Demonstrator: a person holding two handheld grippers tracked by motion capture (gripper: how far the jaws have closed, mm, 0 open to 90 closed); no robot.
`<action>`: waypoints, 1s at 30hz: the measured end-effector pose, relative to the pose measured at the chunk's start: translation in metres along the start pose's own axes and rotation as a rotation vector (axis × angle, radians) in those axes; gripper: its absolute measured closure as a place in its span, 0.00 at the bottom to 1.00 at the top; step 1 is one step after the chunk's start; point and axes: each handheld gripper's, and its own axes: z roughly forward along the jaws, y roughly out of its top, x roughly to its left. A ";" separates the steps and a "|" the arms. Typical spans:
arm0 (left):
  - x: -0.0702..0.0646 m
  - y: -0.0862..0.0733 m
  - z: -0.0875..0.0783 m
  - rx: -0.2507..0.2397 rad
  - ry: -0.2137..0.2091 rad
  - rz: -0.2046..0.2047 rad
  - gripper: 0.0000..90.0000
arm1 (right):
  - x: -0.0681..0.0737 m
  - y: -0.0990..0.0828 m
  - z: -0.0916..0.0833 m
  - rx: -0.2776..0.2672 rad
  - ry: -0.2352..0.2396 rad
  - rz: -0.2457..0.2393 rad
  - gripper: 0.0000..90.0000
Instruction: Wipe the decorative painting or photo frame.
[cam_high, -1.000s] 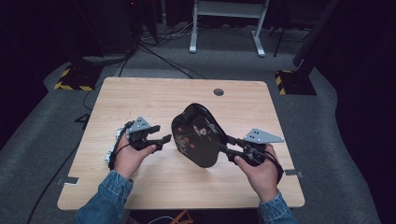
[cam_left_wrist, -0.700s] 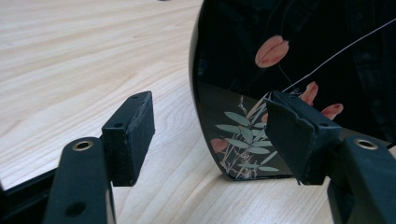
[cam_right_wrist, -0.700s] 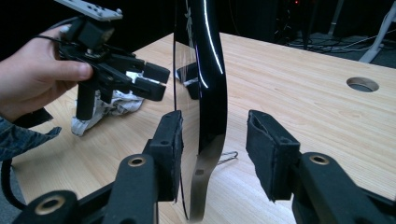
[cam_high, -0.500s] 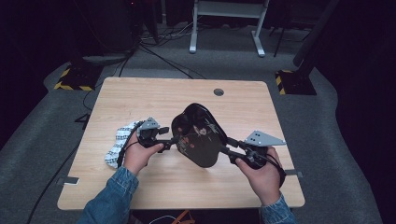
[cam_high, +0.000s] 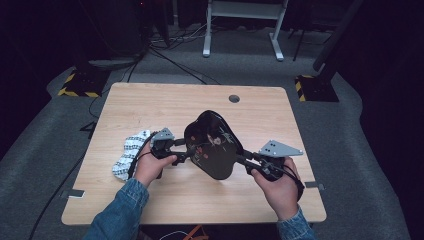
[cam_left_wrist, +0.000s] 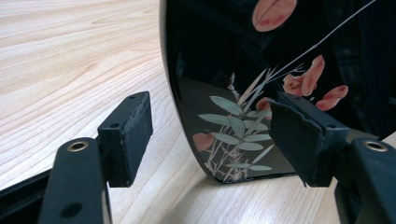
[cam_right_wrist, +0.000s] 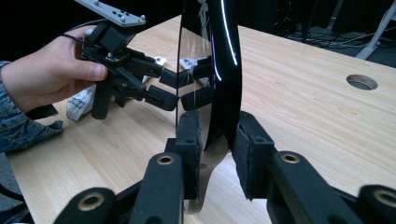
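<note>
Care is called for as the black lacquered tray (cam_high: 212, 145) — stood on edge above the desk (cam_high: 150, 107) — is clamped by the just-closing right tool (cam_right_wrist: 217, 140), while the left tool (cam_left_wrist: 210, 135), jaws just opened wide, should be withdrawn without knocking it.

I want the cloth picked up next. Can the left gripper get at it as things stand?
Probably yes: the left gripper stands open, holding nothing, and the cloth lies uncovered beside that hand, away from the plate.
</note>
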 end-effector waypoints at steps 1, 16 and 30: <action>0.000 0.000 0.001 -0.002 -0.004 -0.001 0.35 | 0.000 0.000 0.000 0.000 0.001 -0.002 0.82; 0.002 -0.005 0.010 -0.016 -0.089 -0.002 0.34 | 0.000 0.000 0.002 -0.005 0.022 0.000 0.86; 0.000 -0.001 0.007 0.025 -0.067 -0.012 0.35 | -0.001 0.000 0.004 -0.013 0.030 0.014 0.87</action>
